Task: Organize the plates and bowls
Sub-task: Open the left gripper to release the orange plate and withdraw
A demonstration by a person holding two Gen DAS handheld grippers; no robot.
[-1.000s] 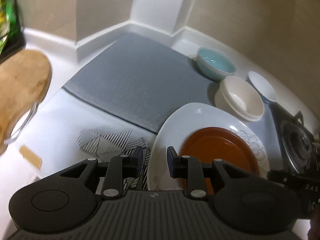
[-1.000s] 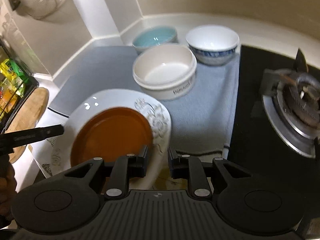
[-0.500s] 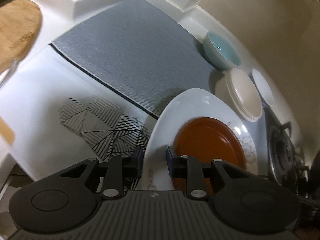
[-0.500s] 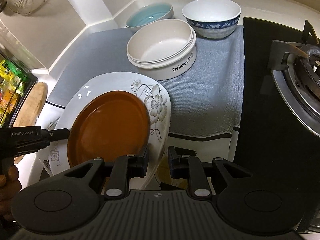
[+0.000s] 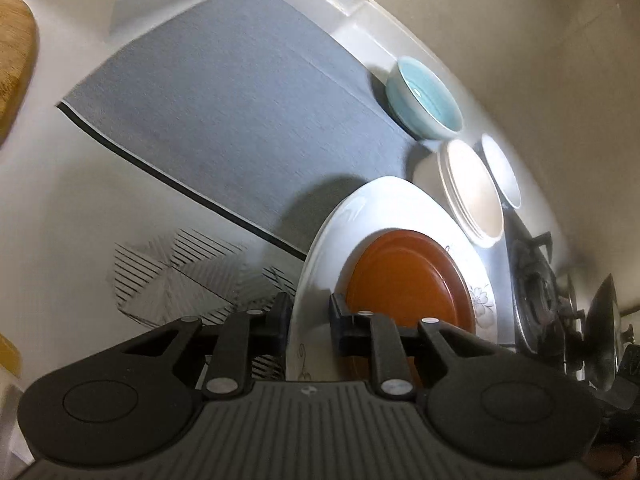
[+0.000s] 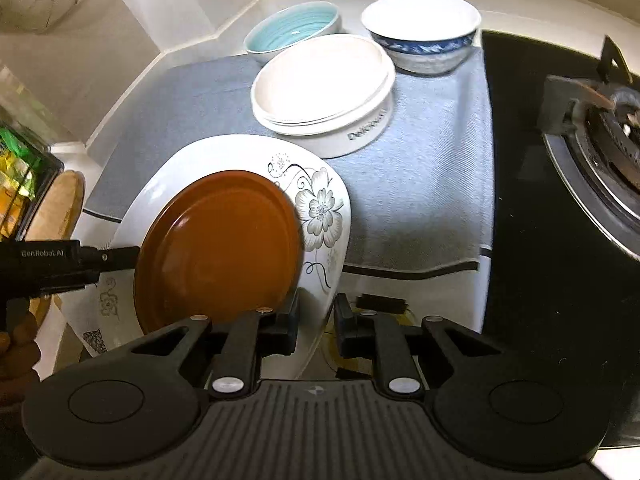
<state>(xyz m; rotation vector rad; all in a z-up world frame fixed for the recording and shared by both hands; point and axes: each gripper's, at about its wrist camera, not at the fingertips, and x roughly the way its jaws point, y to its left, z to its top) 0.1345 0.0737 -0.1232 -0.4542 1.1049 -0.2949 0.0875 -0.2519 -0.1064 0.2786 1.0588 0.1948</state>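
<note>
A large white flowered plate [image 5: 360, 216] [image 6: 320, 216] carries a smaller brown plate [image 5: 408, 280] [image 6: 220, 248] and hangs tilted above the counter. My left gripper [image 5: 308, 320] is shut on the white plate's near-left rim. My right gripper [image 6: 316, 320] is shut on its opposite rim, and the left gripper shows as a black bar at the left of the right wrist view [image 6: 80, 260]. On the grey mat [image 5: 224, 120] [image 6: 420, 184] stand a teal bowl [image 5: 424, 100] [image 6: 292, 32], stacked cream bowls [image 5: 472, 188] [image 6: 324, 84] and a blue-patterned white bowl [image 5: 500, 168] [image 6: 424, 32].
A gas stove [image 6: 592, 140] [image 5: 540, 296] lies right of the mat. A striped trivet [image 5: 180, 268] lies on the white counter under the plates. A wooden board [image 5: 12, 60] [image 6: 60, 208] is at the left. A wall corner backs the mat.
Both grippers have lifted the two plates higher and tilted them, and both cameras have moved closer over the mat. The bowls have not moved.
</note>
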